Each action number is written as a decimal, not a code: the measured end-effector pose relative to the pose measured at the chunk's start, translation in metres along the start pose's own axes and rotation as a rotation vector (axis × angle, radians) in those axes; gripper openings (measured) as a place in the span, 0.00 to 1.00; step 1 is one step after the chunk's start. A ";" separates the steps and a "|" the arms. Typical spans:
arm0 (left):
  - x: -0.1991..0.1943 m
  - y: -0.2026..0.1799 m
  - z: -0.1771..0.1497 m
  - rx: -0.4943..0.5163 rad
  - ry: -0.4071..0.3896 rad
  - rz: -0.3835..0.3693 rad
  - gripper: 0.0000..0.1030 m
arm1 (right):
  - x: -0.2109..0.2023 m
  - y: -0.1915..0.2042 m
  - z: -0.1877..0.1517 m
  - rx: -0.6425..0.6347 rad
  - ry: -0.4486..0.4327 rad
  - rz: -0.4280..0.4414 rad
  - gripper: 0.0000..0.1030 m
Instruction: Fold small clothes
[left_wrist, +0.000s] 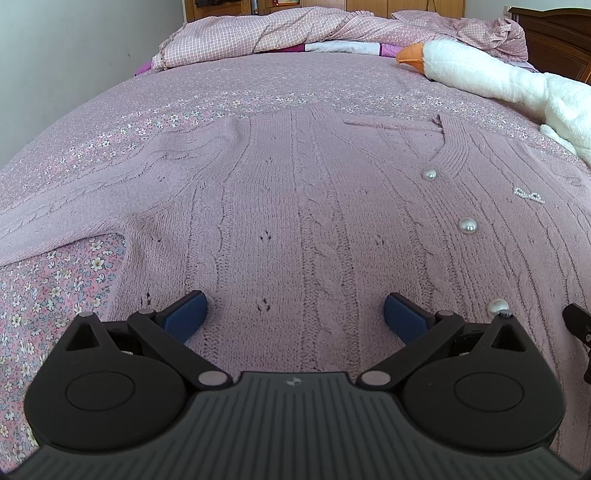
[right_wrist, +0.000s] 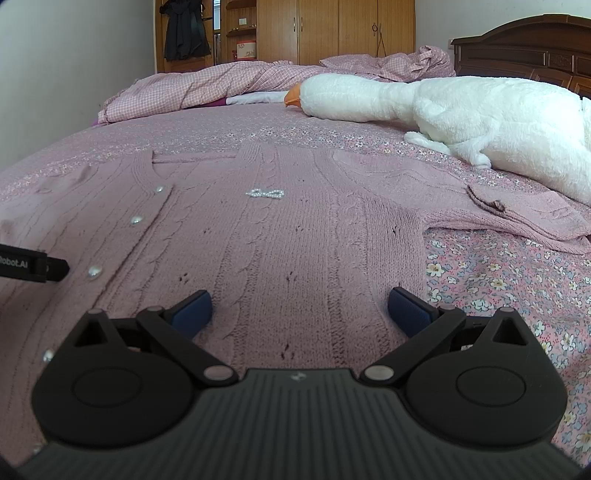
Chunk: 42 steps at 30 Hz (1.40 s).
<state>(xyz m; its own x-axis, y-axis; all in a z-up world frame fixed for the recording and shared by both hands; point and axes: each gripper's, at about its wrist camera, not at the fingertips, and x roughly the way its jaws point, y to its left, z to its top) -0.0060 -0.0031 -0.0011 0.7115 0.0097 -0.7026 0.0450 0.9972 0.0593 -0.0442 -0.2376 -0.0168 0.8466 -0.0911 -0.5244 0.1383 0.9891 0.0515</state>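
A pink cable-knit cardigan (left_wrist: 295, 206) with pearl buttons (left_wrist: 468, 225) lies spread flat, front up, on the floral bedspread (left_wrist: 55, 280). Left gripper (left_wrist: 294, 314) and right gripper (right_wrist: 300, 310) hang low over its lower half, jaws wide apart, holding nothing; whether the fingers touch the knit is unclear. A white plush goose (right_wrist: 480, 114) lies beyond
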 end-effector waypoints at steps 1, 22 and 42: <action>0.000 0.000 0.000 0.000 0.000 0.000 1.00 | 0.000 0.000 0.000 0.000 0.000 0.000 1.00; 0.001 0.000 0.005 0.003 0.013 -0.004 1.00 | 0.001 -0.001 0.005 -0.004 0.024 -0.006 1.00; -0.003 -0.002 0.015 0.027 0.041 0.009 1.00 | 0.000 -0.016 0.030 0.013 0.144 0.039 1.00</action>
<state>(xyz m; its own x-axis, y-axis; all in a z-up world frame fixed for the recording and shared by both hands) 0.0021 -0.0065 0.0117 0.6828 0.0220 -0.7303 0.0584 0.9947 0.0846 -0.0310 -0.2572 0.0075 0.7688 -0.0341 -0.6386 0.1140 0.9899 0.0844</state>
